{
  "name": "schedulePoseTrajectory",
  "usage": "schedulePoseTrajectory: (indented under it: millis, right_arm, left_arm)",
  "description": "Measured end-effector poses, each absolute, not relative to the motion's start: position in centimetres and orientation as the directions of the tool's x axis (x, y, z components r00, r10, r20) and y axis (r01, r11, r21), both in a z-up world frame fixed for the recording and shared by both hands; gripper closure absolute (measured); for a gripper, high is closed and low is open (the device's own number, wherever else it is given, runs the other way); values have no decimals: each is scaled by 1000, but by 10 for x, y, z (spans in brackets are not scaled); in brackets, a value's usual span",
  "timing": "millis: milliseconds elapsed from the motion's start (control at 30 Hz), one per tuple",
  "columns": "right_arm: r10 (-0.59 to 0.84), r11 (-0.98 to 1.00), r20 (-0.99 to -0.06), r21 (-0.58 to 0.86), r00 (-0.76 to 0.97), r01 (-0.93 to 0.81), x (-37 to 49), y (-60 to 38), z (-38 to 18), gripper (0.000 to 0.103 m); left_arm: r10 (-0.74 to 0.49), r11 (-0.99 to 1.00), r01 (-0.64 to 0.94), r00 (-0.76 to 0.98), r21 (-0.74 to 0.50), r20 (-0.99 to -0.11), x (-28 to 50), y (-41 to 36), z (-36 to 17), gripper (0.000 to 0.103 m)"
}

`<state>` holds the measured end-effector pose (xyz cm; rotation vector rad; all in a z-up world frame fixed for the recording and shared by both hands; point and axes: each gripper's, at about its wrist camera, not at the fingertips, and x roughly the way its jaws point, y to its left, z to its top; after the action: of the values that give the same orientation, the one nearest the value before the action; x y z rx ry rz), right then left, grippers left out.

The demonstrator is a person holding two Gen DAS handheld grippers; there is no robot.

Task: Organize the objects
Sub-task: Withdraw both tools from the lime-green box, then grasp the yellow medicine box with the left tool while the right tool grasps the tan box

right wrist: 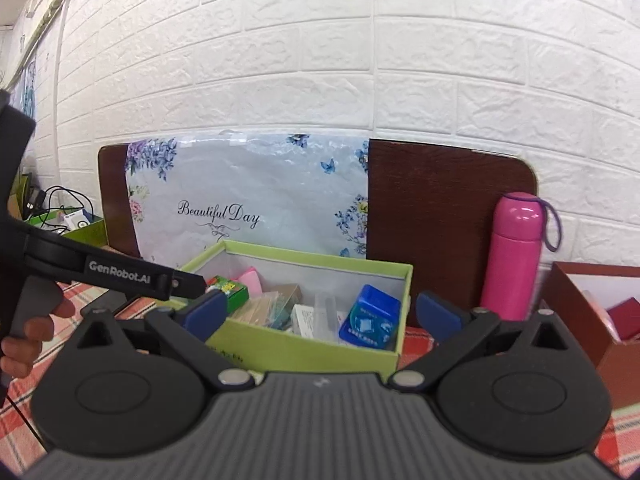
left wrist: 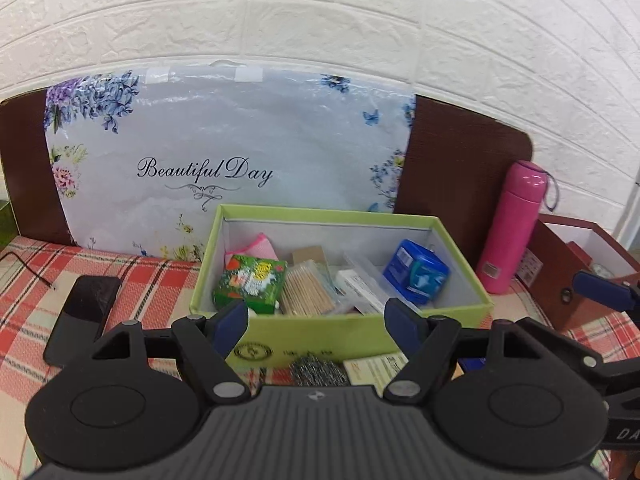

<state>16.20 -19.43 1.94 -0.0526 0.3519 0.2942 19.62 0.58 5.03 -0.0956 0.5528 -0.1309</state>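
Green cardboard box (left wrist: 340, 320) sits mid-tabletop, already holding small items. Left hand-held gripper (left wrist: 316, 318) and right hand-held gripper (right wrist: 322, 314): jaws apart, empty. Between placements, probably; next calls for reaching the steel scourer (left wrist: 318, 374) lying just near the box.

Both tongs, left (left wrist: 316, 322) and right (right wrist: 320, 316), gape wide, gripping nothing.

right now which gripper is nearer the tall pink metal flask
Right. The right gripper, jaws open and empty, sits in front of the green box with the tall pink metal flask just beyond its right finger. The left gripper is further left, over the box's front.
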Motion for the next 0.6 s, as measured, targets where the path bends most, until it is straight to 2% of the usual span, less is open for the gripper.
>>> schedulePoseTrajectory:
  millis: [200,433,600]
  right_arm:
    - [229,971,-373,19,899,-240,108,-202,-10,0]
    - [176,983,-478,48,860,-175,70,-202,-71,0]
    - [163,986,-522,53,837,-159,60,-200,-89,0]
  left_arm:
    - [-174,983,117,825,-139,-537,156,2,21,25]
    - [-213,974,109,748,-199,-629,137,-3,-24,25]
    - [-197,979,113,745,-170,-637,145,-22,-28,25]
